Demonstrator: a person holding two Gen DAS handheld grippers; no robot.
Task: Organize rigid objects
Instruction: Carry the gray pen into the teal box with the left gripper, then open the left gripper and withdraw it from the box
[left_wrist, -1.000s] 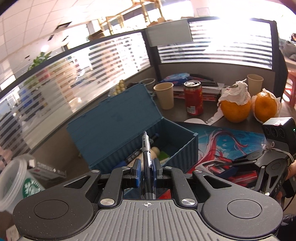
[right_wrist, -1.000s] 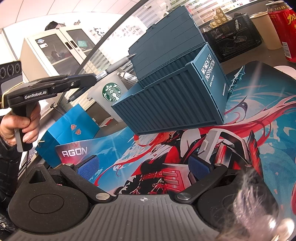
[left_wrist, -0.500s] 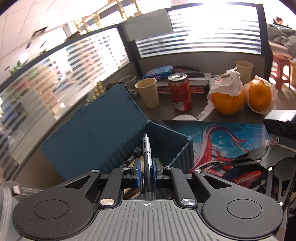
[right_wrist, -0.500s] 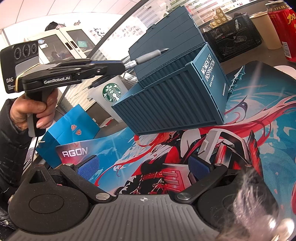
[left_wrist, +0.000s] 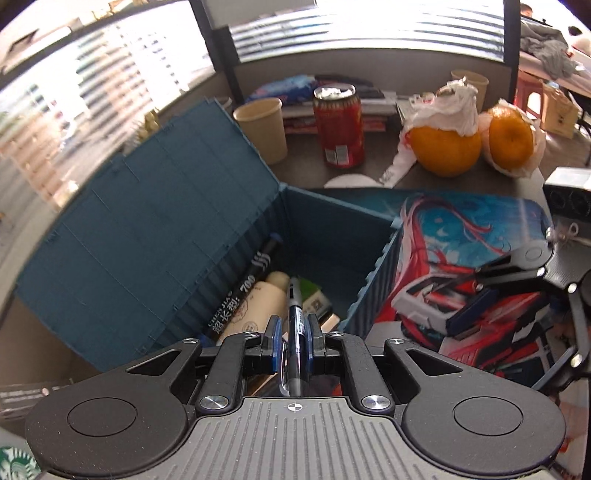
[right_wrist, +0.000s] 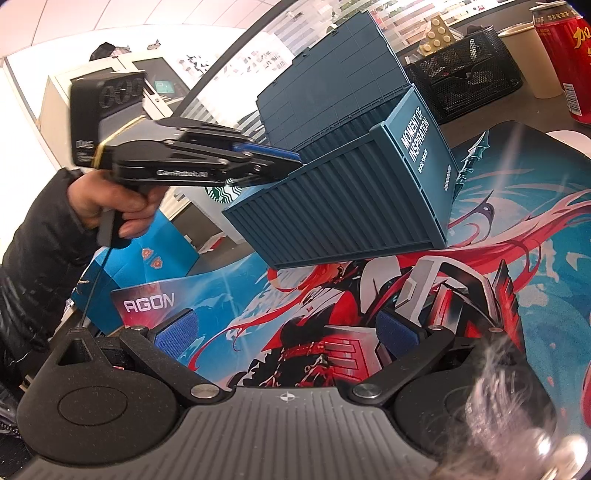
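My left gripper (left_wrist: 294, 334) is shut on a dark blue pen (left_wrist: 294, 308), which points forward and down into the open teal container box (left_wrist: 332, 225). The pen's tip is over a cream bottle (left_wrist: 255, 308) and a black marker (left_wrist: 253, 280) lying inside. The box lid (left_wrist: 159, 229) stands open to the left. In the right wrist view the left gripper (right_wrist: 291, 157) reaches over the rim of the box (right_wrist: 354, 206), which hides the pen. My right gripper (right_wrist: 286, 328) stands open and empty, low over the printed mat, to the right of the box.
A red can (left_wrist: 338, 125), a paper cup (left_wrist: 262, 129) and two oranges (left_wrist: 445, 147) in wrappers stand behind the box. A black mesh basket (right_wrist: 465, 85) sits at the back. The printed mat (right_wrist: 480, 295) lies under the box. A Starbucks cup (right_wrist: 221, 192) stands beyond the box.
The left gripper has moved forward and tipped down over the box, bringing the pen's tip inside it. The right gripper has stayed where it was.
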